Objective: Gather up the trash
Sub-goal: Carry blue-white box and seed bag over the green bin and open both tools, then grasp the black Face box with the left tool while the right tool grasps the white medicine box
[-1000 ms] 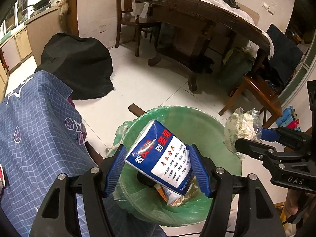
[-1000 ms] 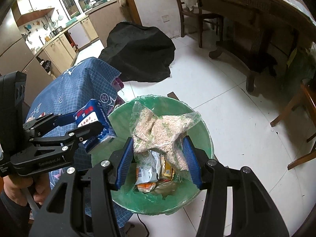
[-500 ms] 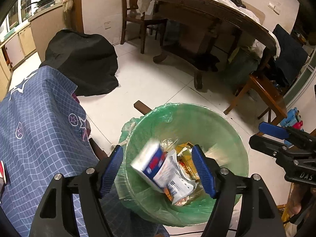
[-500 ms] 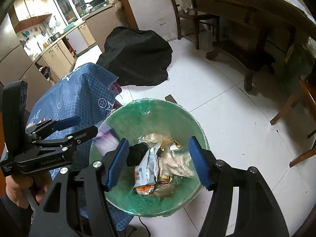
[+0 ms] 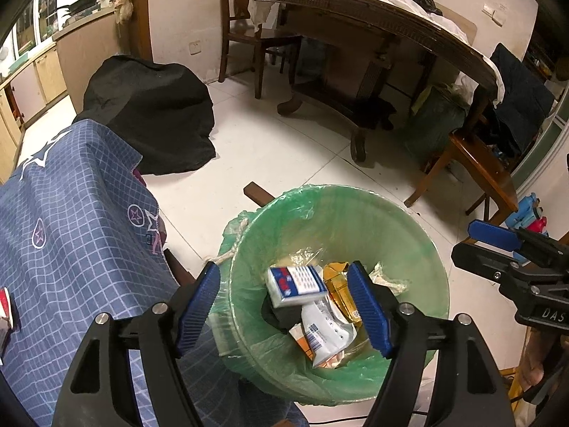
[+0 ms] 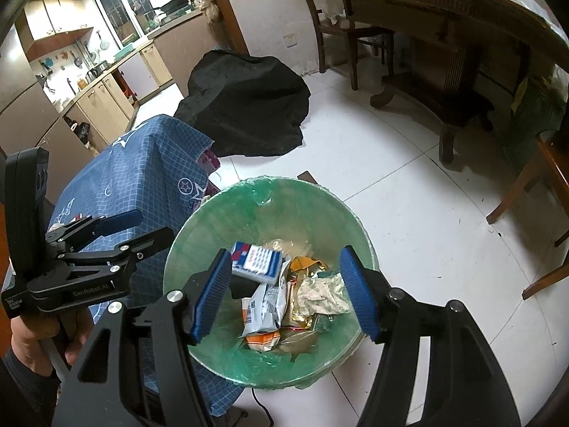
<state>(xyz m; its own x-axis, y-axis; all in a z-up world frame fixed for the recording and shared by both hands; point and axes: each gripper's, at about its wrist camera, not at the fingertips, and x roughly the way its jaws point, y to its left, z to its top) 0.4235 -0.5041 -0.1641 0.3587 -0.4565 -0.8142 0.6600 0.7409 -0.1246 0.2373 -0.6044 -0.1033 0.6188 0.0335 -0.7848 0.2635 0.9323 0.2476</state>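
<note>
Blue-white packet (image 5: 297,284) lies in green bin (image 5: 355,213).

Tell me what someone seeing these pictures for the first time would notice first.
The eye goes to the green-lined trash bin on the white floor, low in the middle of both views, with a blue-and-white packet lying on top of the crumpled wrappers inside. Both the left gripper and the right gripper hang open and empty above it. Beside the bin is a blue checked cloth, and farther back a black heap on the floor.
</note>
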